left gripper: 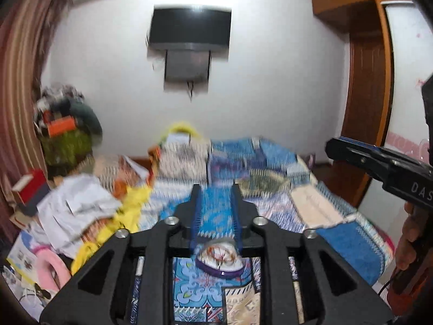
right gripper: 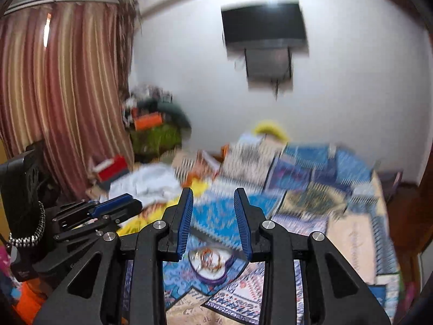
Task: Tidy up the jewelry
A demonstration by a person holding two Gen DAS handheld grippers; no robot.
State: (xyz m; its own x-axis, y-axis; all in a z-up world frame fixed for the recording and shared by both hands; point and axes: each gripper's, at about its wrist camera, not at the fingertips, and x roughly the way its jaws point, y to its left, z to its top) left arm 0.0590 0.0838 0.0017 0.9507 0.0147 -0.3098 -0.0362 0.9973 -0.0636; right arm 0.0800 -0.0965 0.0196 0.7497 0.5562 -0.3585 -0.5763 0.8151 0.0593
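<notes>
A small purple-rimmed dish (left gripper: 220, 261) holding orange and gold bangles lies on the patchwork bedspread (left gripper: 270, 189); it also shows in the right wrist view (right gripper: 211, 265). My left gripper (left gripper: 216, 187) is open and empty, raised above the bed, with the dish below and just behind its fingertips. My right gripper (right gripper: 213, 192) is open and empty, also raised with the dish low between its finger bases. Each gripper shows at the edge of the other's view: the right one (left gripper: 379, 162) and the left one (right gripper: 108, 211). Both views are motion-blurred.
A pile of clothes and papers (left gripper: 81, 203) covers the bed's left side. A red box (left gripper: 32, 189) and bags (left gripper: 67, 135) stand by the striped curtain (right gripper: 67, 94). A television (left gripper: 189, 27) hangs on the far wall. A wooden wardrobe (left gripper: 365, 81) is at right.
</notes>
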